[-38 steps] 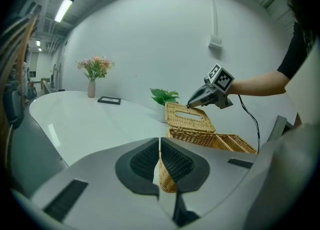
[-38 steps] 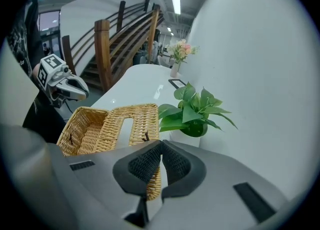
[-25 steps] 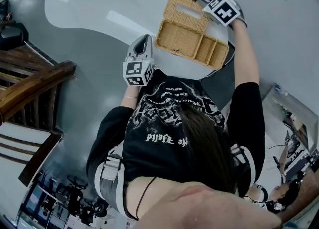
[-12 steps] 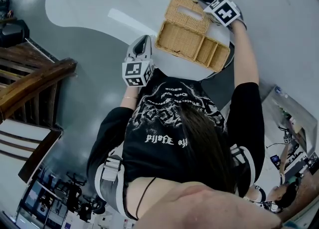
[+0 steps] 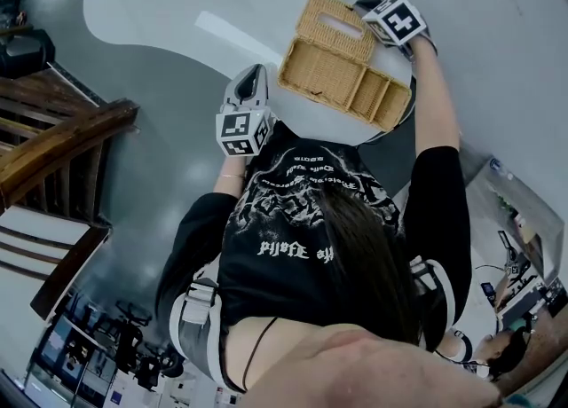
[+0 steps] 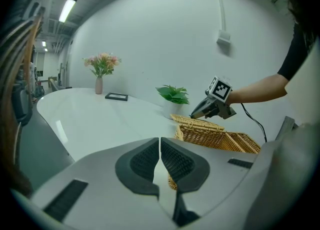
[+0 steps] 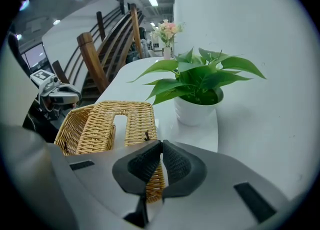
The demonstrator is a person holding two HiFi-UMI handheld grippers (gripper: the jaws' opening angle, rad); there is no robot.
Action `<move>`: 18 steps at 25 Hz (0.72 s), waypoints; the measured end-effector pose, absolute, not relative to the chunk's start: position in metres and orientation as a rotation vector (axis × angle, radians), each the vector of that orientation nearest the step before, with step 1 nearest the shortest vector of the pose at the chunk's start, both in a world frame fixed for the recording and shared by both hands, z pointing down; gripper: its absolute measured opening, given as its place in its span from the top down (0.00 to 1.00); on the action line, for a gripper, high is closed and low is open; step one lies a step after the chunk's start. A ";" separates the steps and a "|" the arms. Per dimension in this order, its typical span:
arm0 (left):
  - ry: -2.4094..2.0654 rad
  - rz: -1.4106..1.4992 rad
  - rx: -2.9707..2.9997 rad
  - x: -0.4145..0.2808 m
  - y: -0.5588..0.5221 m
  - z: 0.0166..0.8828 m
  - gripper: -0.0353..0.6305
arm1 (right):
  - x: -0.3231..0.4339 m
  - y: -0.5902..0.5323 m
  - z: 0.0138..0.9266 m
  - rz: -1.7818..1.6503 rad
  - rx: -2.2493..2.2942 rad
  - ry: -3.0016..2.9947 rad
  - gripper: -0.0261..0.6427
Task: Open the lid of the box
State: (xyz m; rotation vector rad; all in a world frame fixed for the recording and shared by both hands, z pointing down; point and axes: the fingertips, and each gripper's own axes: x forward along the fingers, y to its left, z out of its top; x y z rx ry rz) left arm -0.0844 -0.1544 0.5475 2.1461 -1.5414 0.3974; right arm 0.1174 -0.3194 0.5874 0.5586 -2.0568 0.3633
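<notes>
**Lid up, right grip easing off**

Box: wicker, just ahead of the left gripper, whose jaws are closed on nothing.
Lid: swung back, its edge between the pads of the right gripper.
Change: over the last second I see box and lid in the same pose. Only the right jaws are beginning to part, still pinching the rim.
Reading: the opening looks done and I am at the release.
Plant: just beyond the right gripper.

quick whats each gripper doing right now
left gripper: closed, holding nothing.
right gripper: pinched on the edge of the tan woven wicker lid, jaws opening.
</notes>
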 end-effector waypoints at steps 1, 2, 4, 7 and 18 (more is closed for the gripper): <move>-1.547 0.398 2.142 -0.086 -0.154 0.547 0.90 | 0.118 -0.319 0.589 0.375 0.559 -2.056 0.90; -1.551 0.399 2.138 -0.087 -0.155 0.547 0.90 | 0.118 -0.319 0.590 0.387 0.560 -2.054 0.90; -1.556 0.400 2.132 -0.088 -0.154 0.547 0.90 | 0.119 -0.319 0.594 0.411 0.562 -2.047 0.90; -1.556 0.408 2.129 -0.086 -0.154 0.549 0.90 | 0.120 -0.316 0.602 0.407 0.542 -2.038 0.90; -1.551 0.396 2.132 -0.083 -0.153 0.546 0.90 | 0.131 -0.328 0.594 0.429 0.702 -2.075 0.75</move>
